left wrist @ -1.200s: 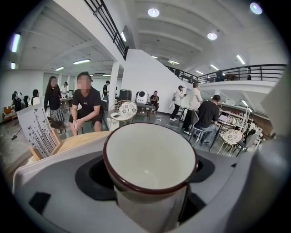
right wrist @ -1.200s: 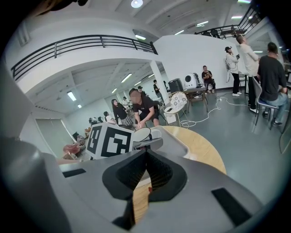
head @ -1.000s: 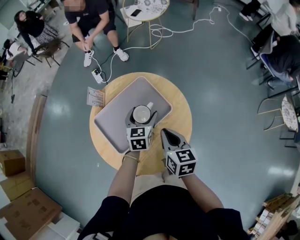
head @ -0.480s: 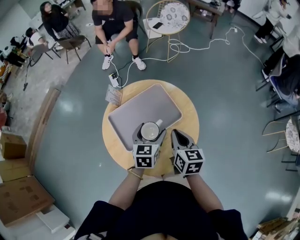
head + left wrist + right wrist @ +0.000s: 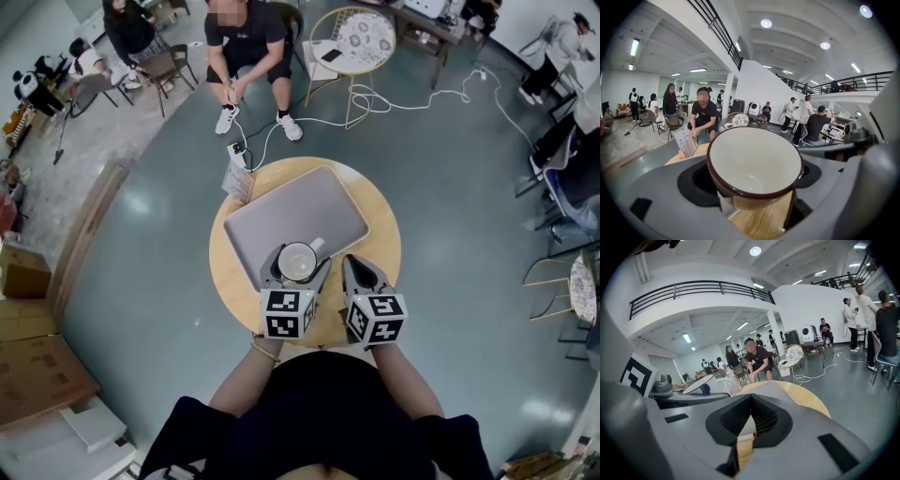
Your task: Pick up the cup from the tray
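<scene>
**Q:** Where is the cup, and what holds it?

**A:** The white cup [image 5: 754,161], dark round its rim, sits between the two jaws of the left gripper [image 5: 298,260]. The jaws press on its sides, spread only as wide as the cup's body. It hangs at the near edge of the grey tray [image 5: 300,208], which lies on a round wooden table [image 5: 385,251].

**Q:** Is it off the tray?

**A:** Probably. In the left gripper view the cup's mouth tips toward the camera and bare wood shows beneath it, which suggests it is raised. From above I cannot tell how far.

**Q:** Why grip it by the sides?

**A:** The handle [image 5: 319,246] points away and to the right, clear of the jaws, so the round body gives the pads two opposite faces to squeeze.

**Q:** And the other gripper?

**A:** The right gripper [image 5: 356,272] hovers over the table just beside the tray, jaws closed together on nothing. It seems parked out of the way, since one gripper is enough for this lift.
</scene>
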